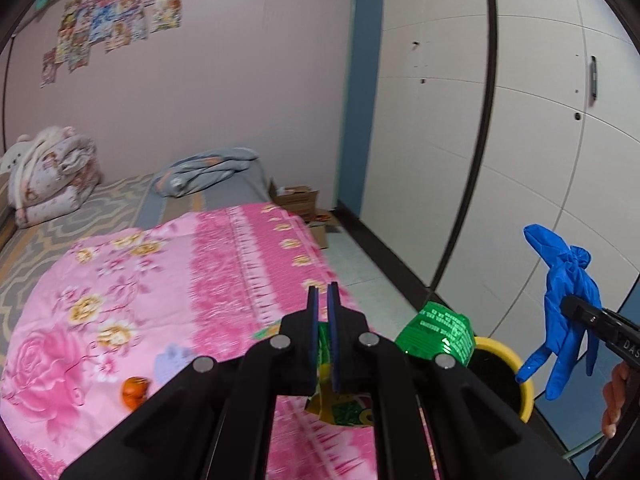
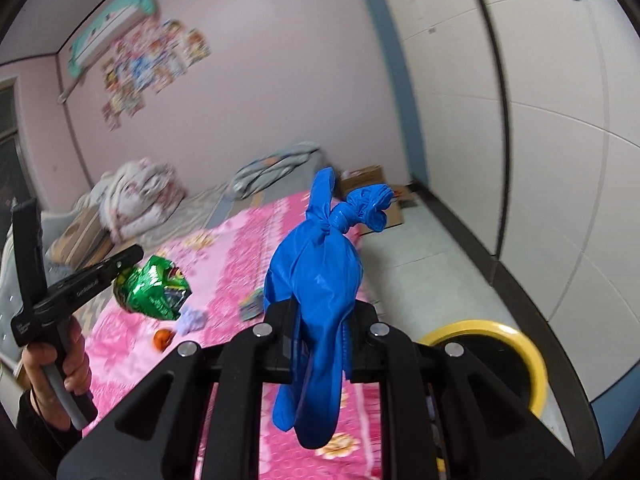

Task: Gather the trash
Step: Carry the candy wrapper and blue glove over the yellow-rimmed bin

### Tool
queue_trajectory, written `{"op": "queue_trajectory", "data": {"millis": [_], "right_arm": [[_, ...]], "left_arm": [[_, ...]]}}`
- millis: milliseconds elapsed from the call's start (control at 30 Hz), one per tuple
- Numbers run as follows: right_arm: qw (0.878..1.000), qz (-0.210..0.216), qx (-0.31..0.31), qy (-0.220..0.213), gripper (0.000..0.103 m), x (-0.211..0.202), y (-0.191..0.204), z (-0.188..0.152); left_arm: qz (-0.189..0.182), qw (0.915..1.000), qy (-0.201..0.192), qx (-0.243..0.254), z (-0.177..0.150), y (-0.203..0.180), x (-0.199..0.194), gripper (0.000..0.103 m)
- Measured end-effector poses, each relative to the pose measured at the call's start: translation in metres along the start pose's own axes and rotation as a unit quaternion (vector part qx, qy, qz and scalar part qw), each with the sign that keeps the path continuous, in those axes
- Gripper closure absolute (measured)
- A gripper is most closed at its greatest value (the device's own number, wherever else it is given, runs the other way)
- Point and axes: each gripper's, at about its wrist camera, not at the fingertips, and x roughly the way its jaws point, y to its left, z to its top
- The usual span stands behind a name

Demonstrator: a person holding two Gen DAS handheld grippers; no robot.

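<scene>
Bedroom. Pale pink wall [image 1: 224, 80] bearing a cluster of colourful posters [image 1: 116, 20]; wall-mounted air conditioner [image 2: 108, 32] above them. White panelled wardrobe [image 1: 532, 128] along one side, blue door frame [image 1: 362, 92] beside it. Light tiled floor [image 1: 360, 264]. Bed with pink floral sheet [image 1: 168, 292]; folded quilts [image 1: 52, 180] and grey blanket [image 1: 208, 168] at its far end. Cardboard boxes [image 1: 296, 198] on the floor beyond.

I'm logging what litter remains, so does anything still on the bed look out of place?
Yes. On the pink floral bedspread lie a small orange item, a crumpled pale tissue and a small wrapper, scattered like litter. The green snack bag and blue glove are already held in the grippers.
</scene>
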Motion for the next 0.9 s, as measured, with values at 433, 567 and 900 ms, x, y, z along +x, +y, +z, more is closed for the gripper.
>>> {"op": "queue_trajectory", "data": {"millis": [433, 567, 900], "right_arm": [[0.995, -0.088, 0.047, -0.018, 0.089, -0.001, -0.106, 0.001], [0.992, -0.11, 0.06, -0.015, 0.089, 0.014, -0.129, -0.009], [0.981, -0.166, 0.098, 0.014, 0.088, 0.057, -0.178, -0.046]], "left_arm": [[-0.041, 0.9986, 0.029, 0.018, -0.001, -0.086, 0.069, 0.099], [-0.048, 0.9971, 0.051, 0.031, -0.014, -0.109, 0.101, 0.099], [-0.071, 0.9916, 0.088, 0.062, -0.048, -0.154, 0.162, 0.099]]}}
